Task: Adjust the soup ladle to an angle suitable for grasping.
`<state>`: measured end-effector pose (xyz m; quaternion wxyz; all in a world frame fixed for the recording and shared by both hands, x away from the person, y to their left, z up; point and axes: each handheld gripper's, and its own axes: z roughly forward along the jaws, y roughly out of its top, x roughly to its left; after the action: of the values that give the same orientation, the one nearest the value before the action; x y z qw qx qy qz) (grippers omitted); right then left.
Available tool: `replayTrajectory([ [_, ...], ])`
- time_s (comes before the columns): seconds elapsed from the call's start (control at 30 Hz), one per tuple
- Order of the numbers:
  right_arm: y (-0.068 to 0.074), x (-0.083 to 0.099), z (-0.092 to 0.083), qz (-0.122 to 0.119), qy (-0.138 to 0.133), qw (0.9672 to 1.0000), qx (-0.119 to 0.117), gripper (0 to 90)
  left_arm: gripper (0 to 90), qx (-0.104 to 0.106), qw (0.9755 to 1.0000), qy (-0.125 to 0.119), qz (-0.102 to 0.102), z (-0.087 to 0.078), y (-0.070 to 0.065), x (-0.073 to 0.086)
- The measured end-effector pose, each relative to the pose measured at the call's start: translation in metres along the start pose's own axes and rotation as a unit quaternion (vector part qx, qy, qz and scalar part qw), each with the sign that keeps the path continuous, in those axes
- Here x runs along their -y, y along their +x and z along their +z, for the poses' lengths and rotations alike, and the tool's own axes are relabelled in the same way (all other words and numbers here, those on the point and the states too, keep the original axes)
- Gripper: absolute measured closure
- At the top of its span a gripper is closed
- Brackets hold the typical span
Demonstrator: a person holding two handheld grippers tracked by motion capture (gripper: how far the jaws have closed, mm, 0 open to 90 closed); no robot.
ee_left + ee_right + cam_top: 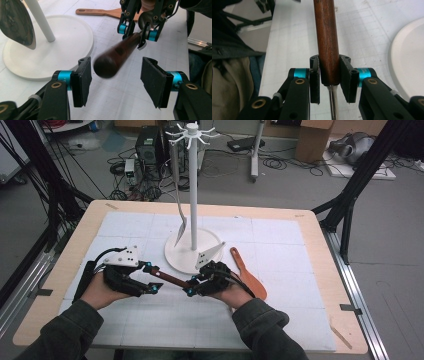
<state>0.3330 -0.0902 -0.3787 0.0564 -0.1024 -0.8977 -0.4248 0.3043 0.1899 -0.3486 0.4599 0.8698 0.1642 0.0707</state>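
A utensil with a dark brown wooden handle (170,278) is held level above the white mat, in front of the rack's base. My right gripper (191,286) is shut on it: in the right gripper view the pads (345,77) press both sides of the handle (325,37), just above its thin metal shaft (333,100). My left gripper (152,277) is open. In the left gripper view the handle's rounded free end (112,60) lies between the pads (82,75) without touching either, and the right gripper (137,31) grips it farther along.
A white utensil rack (193,185) with a round base (175,252) stands at the table's middle, and a metal turner (180,227) hangs from it. A light wooden spatula (248,275) lies on the mat right of the base. Cables and equipment sit on the floor beyond.
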Motion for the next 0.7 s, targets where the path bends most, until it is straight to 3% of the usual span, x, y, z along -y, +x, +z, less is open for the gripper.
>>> replayTrajectory([
  [0.27,0.004,-0.01,-0.009,0.005,-0.03,0.9995,0.004,73.8,43.9,0.003,0.9996,-0.022,-0.015,0.0,0.001,-0.007],
  [0.7,0.008,-0.019,-0.017,0.018,-0.067,0.9976,0.003,73.8,50.7,0.013,0.9992,-0.034,-0.019,0.0,-0.001,-0.021],
])
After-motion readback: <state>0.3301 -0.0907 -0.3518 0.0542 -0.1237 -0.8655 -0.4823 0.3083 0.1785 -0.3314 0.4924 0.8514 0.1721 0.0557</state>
